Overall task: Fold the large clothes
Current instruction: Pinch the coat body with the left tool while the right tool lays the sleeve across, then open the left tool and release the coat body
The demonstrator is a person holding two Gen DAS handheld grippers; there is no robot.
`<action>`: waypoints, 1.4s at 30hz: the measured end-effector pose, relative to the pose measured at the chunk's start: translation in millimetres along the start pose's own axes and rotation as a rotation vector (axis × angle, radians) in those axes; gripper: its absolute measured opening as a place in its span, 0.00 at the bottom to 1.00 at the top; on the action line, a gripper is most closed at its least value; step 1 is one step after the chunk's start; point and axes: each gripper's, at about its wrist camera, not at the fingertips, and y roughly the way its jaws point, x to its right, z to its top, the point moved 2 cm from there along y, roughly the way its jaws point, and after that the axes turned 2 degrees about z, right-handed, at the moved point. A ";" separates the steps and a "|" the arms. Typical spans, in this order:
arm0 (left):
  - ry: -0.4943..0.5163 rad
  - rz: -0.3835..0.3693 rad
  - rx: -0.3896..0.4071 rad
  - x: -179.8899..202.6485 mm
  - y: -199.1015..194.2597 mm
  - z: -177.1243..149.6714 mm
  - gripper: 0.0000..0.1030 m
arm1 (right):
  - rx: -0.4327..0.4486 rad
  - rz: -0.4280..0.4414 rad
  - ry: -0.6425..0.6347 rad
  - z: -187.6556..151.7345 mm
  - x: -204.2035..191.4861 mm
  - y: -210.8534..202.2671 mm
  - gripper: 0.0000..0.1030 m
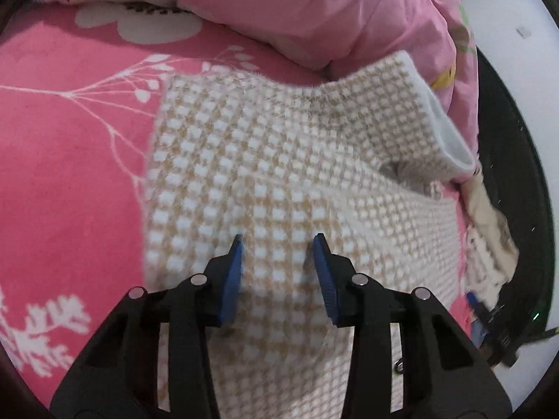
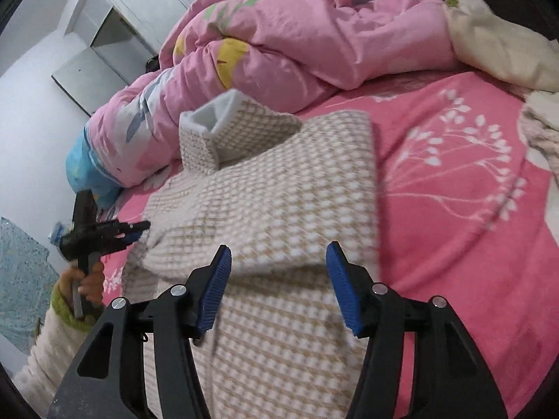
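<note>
A beige and white checked knit garment (image 1: 279, 160) lies partly folded on the pink flowered bed sheet (image 1: 63, 160). A sleeve with a grey-white cuff (image 1: 450, 139) sticks up at its far right. My left gripper (image 1: 277, 241) is open just above the garment's middle, holding nothing. In the right wrist view the same garment (image 2: 279, 195) shows a folded layer on top, with the cuff (image 2: 206, 118) at the far left. My right gripper (image 2: 277, 249) is open over the folded edge, empty. The left gripper (image 2: 139, 228) shows there at the garment's left edge.
A bunched pink quilt (image 2: 286, 42) lies along the far side of the bed, also in the left wrist view (image 1: 314, 10). A cream cloth (image 2: 496, 38) sits at the far right. White furniture (image 2: 115, 24) and a wall stand beyond the bed's left side.
</note>
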 end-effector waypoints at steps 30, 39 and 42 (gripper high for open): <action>0.206 0.215 0.238 2.7 -35.3 4.7 0.08 | 0.031 -0.133 -0.099 28.3 2.5 -0.8 0.54; 0.376 0.318 0.155 43.7 -8.3 -18.0 0.22 | -0.122 -0.278 -0.341 22.3 -30.4 92.6 0.54; 0.363 0.278 0.160 27.2 4.7 -22.0 0.22 | -0.164 -0.231 -0.282 21.8 -13.2 103.9 0.55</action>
